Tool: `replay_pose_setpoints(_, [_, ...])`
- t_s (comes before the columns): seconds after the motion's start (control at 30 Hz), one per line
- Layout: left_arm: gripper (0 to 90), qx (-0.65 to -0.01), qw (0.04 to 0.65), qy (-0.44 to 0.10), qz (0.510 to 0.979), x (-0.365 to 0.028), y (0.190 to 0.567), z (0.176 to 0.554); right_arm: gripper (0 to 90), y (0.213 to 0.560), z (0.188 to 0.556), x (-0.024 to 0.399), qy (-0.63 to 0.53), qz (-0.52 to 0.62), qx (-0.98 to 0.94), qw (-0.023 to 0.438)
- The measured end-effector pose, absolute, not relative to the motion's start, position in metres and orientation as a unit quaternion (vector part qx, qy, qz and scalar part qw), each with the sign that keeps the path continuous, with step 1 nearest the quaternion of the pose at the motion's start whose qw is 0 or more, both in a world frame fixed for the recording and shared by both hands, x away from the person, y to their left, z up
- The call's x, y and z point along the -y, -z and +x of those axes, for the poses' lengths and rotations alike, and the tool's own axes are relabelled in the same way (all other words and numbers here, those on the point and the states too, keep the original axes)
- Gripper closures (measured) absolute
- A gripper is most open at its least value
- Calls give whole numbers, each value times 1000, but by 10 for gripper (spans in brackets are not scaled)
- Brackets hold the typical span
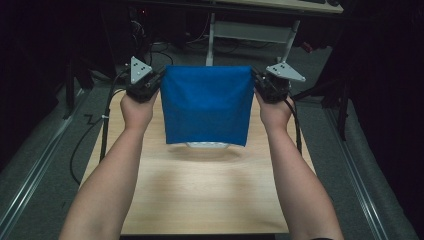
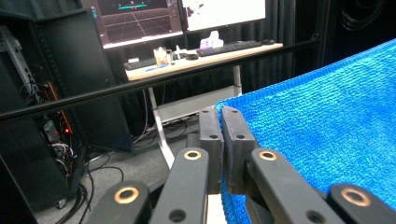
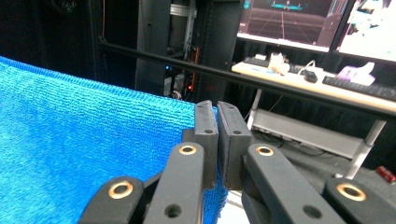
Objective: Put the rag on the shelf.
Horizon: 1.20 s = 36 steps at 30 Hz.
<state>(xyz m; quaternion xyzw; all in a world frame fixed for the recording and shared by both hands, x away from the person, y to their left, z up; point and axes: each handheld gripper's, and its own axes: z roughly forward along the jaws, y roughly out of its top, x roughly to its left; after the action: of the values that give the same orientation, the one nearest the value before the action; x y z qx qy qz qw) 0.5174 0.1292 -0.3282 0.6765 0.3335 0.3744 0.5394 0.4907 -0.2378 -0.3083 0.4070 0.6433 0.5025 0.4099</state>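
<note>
Now holding a blue cloth (image 1: 206,102) up by its two top corners, stretched flat and hanging well above the table (image 1: 200,195). Left claw (image 1: 154,84) clamped on the top-left corner, right claw (image 1: 261,83) clamped on the top-right — both sets of jaws pressed together with the woven edge pinched between them, as seen close up in the left gripper view (image 2: 219,140) and the right gripper view (image 3: 215,140). Bottom hem hanging free, just above a pale round thing (image 1: 207,145) on the table, mostly hidden behind the cloth; hard to tell what.

Likely step: laying or draping the cloth down. To do well:

- Keep both claws level and equally far apart, so the top edge stays taut and straight.
- Lower slowly, letting the bottom hem land first, then carry the top edge over — no bunching.
- Hold the pinch firm until the cloth rests; only a little fabric sits between the jaws, so a slip at one corner would let that side drop.
- Watch the pale thing underneath; avoid dragging the hem across it.
</note>
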Motion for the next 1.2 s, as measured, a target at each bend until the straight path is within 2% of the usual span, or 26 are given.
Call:
replay_pose_setpoints(0.13, [881,-340,518,-373,690,-128,336,525,883,311,501,237,-496,409,-649,408])
replay_pose_setpoints(0.23, [881,-356,487,-357,713,-125,356,533,883,322,509,235,-482,415,-661,397])
replay_pose_setpoints(0.43, [881,-376,466,-306,740,-121,405,534,882,369,517,235,-434,428,-697,379])
replay_pose_setpoints(0.83, [881,-392,455,-239,763,-121,460,525,881,424,512,243,-422,461,-714,317])
replay_pose_setpoints(0.97, [881,-390,458,-226,766,-119,472,521,880,445,509,245,-430,474,-711,290])
replay_pose_setpoints(1.2, [880,-396,454,-206,771,-118,488,517,879,465,507,246,-426,483,-716,270])
